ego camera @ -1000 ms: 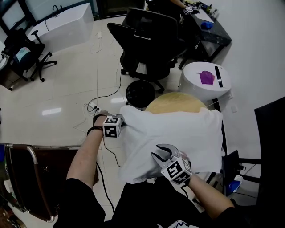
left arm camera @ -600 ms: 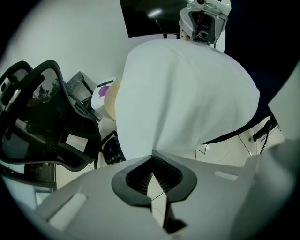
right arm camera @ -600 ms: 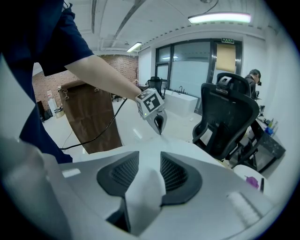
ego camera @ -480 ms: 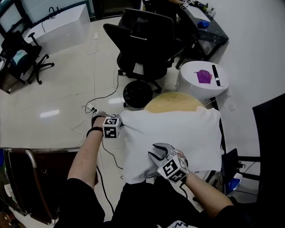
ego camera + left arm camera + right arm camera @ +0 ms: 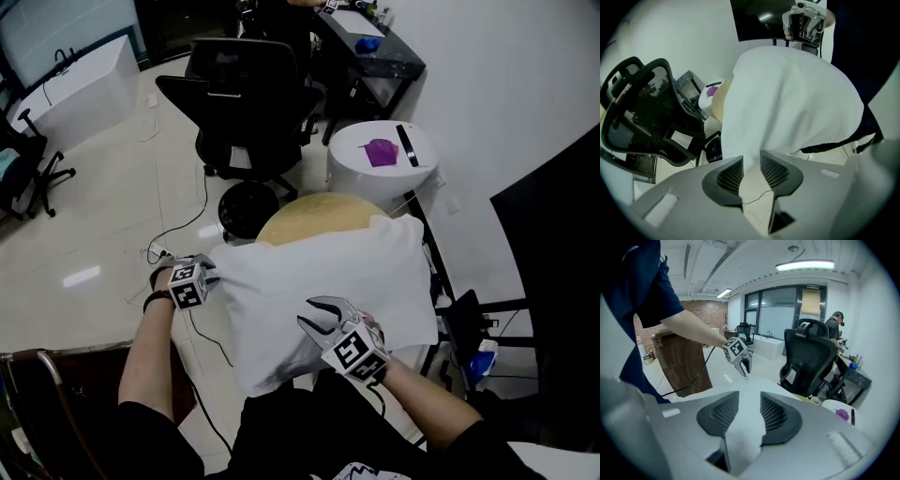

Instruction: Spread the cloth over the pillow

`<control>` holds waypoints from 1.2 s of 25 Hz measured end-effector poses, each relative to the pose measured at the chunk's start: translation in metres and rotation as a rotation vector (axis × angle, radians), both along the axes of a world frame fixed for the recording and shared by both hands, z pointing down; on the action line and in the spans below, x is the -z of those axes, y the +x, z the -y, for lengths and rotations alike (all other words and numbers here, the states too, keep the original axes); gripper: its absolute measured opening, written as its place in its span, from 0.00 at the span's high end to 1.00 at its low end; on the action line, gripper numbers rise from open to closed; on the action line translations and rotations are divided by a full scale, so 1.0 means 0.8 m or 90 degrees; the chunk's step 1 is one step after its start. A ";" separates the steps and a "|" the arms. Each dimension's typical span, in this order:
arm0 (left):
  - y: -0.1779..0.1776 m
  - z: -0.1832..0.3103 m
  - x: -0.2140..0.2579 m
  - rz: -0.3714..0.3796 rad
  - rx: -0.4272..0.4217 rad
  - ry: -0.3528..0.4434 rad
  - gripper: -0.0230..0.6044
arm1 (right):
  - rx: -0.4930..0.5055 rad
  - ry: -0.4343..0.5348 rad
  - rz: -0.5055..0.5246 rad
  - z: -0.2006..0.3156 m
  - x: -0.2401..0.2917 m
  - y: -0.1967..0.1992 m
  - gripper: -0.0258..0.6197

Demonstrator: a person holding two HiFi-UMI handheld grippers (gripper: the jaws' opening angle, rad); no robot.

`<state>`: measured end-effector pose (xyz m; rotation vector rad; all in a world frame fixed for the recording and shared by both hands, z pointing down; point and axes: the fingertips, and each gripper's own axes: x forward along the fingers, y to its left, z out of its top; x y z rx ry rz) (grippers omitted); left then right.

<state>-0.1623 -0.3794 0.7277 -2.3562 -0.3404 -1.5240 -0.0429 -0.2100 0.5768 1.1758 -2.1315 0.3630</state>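
The left gripper (image 5: 751, 171) has its jaws standing partly apart, having just been opening. Its own view shows a narrow tip of the white cloth (image 5: 792, 98) hanging loose in the gap, with bare floor visible below. From the head view that gap is too small to read, and I see little more than the marker cube at the cloth's left corner. The right gripper (image 5: 750, 411) has its jaws clamped on a thick fold of the cloth, which fills the gap in its own view. The head view places that grip at the cloth's near edge, close to the person's body. The cloth lies draped in a plump mound over a round tan worktop (image 5: 309, 208), whose far rim peeks out past it. Just beyond stands a white round stand (image 5: 417, 171) carrying a purple scrap (image 5: 381, 151) and a black bar (image 5: 406, 145). A black office chair (image 5: 246, 80) crowds the far-left side, and a cable (image 5: 192, 220) trails on the floor. The right gripper view, looking level across the room, adds a brown cabinet (image 5: 682, 364) behind the left arm and a person (image 5: 836, 323) at the far desk.
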 end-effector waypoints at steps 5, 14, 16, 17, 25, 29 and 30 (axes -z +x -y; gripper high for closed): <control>0.022 -0.023 0.060 -0.068 0.062 0.027 0.74 | -0.055 0.023 0.003 -0.027 0.014 0.078 0.72; 0.051 -0.138 0.168 -0.159 0.187 0.069 0.72 | -0.066 0.072 0.033 -0.094 0.040 0.181 0.72; 0.062 -0.168 0.188 -0.171 0.200 0.084 0.72 | -0.056 0.087 0.047 -0.108 0.043 0.193 0.72; 0.069 -0.182 0.200 -0.179 0.206 0.093 0.72 | -0.048 0.092 0.051 -0.114 0.047 0.197 0.72; 0.118 -0.293 0.247 -0.248 0.202 0.133 0.82 | -0.020 0.106 0.062 -0.155 0.055 0.220 0.72; 0.125 -0.339 0.253 -0.278 0.196 0.127 0.82 | -0.050 0.110 0.057 -0.177 0.071 0.222 0.73; 0.125 -0.351 0.255 -0.288 0.196 0.127 0.82 | -0.062 0.112 0.059 -0.185 0.077 0.221 0.74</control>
